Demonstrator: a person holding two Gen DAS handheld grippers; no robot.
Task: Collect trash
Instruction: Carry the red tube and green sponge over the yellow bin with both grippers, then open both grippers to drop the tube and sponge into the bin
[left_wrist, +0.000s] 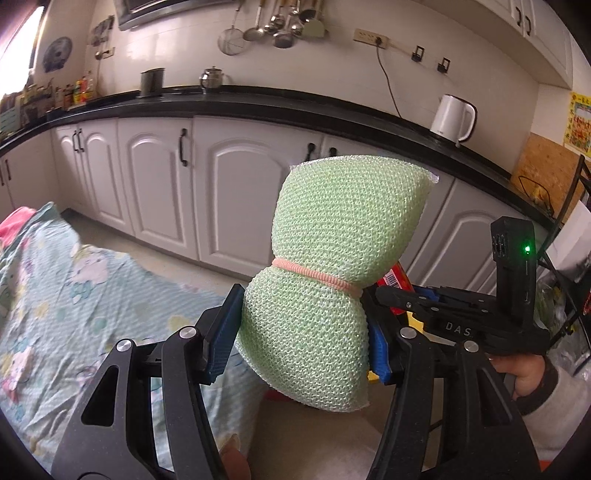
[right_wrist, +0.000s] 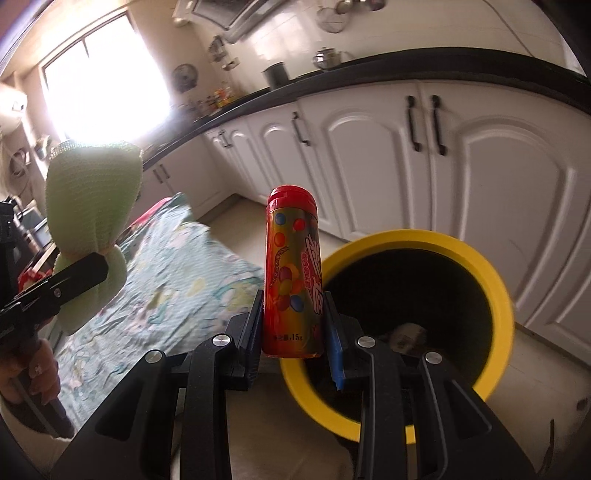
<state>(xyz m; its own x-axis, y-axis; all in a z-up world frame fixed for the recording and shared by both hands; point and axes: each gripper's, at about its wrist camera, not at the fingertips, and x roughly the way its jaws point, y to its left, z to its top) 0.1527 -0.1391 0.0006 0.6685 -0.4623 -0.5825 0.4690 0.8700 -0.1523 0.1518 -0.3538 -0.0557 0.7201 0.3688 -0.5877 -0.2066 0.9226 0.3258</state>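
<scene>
Left gripper clamps green mesh sponge by lower half; soft, light, squashes, won't slip. Right gripper pinches red candy tube near base; I judge it stiff, slick. Yellow bin just right, beyond tube.

Left gripper has the sponge between its pads, up over the cloth. Right gripper sits just to its right, holding the tube upright, with the bin right behind it and cabinets behind all that.
</scene>
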